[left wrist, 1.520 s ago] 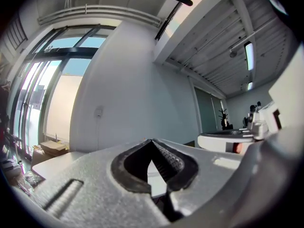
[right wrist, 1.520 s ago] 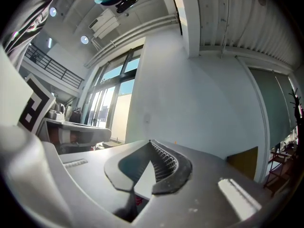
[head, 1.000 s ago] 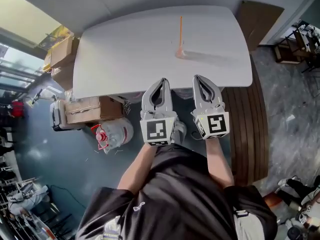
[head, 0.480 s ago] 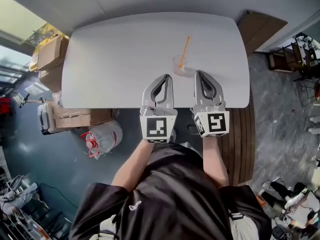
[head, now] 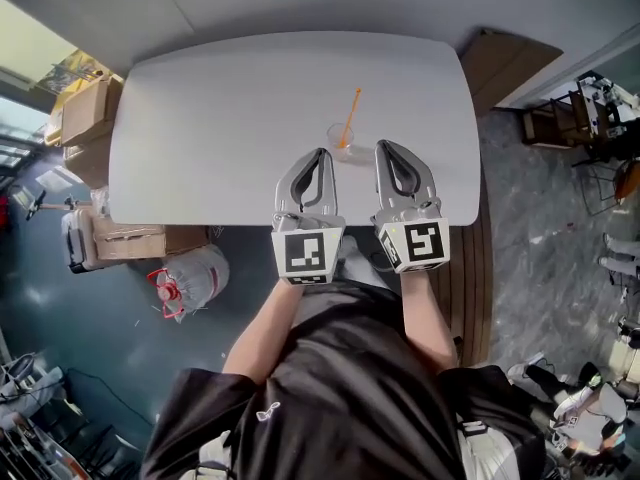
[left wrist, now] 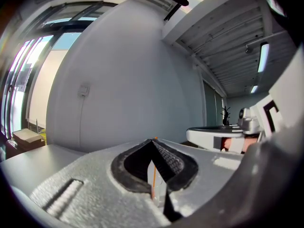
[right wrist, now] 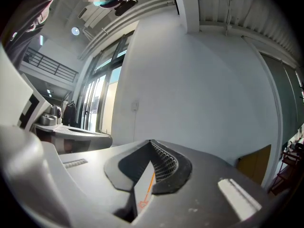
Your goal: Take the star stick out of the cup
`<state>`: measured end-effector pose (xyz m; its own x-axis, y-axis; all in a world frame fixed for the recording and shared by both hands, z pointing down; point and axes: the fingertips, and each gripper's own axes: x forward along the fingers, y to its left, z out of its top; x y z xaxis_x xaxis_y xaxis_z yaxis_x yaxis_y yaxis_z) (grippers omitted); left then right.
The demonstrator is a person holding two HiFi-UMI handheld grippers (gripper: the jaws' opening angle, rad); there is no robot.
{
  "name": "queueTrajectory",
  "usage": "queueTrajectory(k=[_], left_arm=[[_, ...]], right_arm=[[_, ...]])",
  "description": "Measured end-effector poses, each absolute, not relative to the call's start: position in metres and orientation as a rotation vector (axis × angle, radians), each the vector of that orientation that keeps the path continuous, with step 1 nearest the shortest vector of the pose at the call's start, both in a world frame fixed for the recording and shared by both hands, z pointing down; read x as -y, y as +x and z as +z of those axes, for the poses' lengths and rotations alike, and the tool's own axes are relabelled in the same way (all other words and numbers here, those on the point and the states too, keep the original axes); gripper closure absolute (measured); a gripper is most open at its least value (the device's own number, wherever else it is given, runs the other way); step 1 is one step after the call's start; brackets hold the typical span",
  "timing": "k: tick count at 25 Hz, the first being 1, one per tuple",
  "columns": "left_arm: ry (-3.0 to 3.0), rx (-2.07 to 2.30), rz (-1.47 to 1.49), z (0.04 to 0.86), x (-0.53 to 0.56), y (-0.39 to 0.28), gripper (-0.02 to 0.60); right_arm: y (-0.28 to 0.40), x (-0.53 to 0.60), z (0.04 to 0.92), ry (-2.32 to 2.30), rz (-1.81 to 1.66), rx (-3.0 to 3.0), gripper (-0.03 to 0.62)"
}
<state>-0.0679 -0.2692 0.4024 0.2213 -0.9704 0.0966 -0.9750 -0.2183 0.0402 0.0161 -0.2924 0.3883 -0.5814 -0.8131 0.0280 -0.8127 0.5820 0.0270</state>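
Pale grey surface (head: 200, 128) with rounded corners, seen from above. Person in a dark shirt (head: 350, 398) stands at its near edge.

Left of the surface, on the floor: stacked cardboard boxes (head: 85, 118), then a clear jug (head: 190, 278) with a red cap. No print on them is large enough to read.

Only clear markings: the black-and-white square patterns on the marker cubes, one on each tool.

Left hand-held gripper (head: 320, 152): tips over the near part of the surface. Its own view shows the jaws (left wrist: 154, 141) closed tip to tip, gripping nothing. Only the oval hollow behind the tips stays open.

Right hand-held gripper (head: 384, 146): beside the left one, apart from it, roughly parallel. Its own view shows the same: jaws (right wrist: 151, 142) meeting at the tips, nothing clamped.

Cup (head: 340, 136): small, clear, upright on the surface, near the near edge. It is just ahead of the two sets of tips and between them, touching neither. The left gripper view catches it (left wrist: 159, 191) through the hollow in the jaws.

Stick (head: 350, 114): thin, orange, lower end in the cup, leaning up and away to the right. Both gripper views show it through the hollow (left wrist: 154, 175) (right wrist: 148, 184). The star shape is too small to make out.
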Motion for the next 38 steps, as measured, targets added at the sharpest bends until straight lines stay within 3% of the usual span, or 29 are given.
queueTrajectory(k=[14,16,28,38], left_arm=[[2.366,1.896,0.126,0.414,0.303,-0.066,0.578],[2.389,1.86,0.131,0.416,0.307,-0.06,0.519],[2.473,1.704,0.219,0.444,0.339,-0.027,0.403],[2.454,1.696,0.332,0.479,0.37,-0.028,0.402]], right_arm=[[0.012,0.324,0.39,1.371,-0.001,2.772,0.589],[0.016,0.327,0.391,1.383,-0.003,2.762,0.589],[0.024,0.332,0.393,1.408,0.024,2.748,0.589],[0.031,0.326,0.405,1.439,0.044,2.697,0.589]])
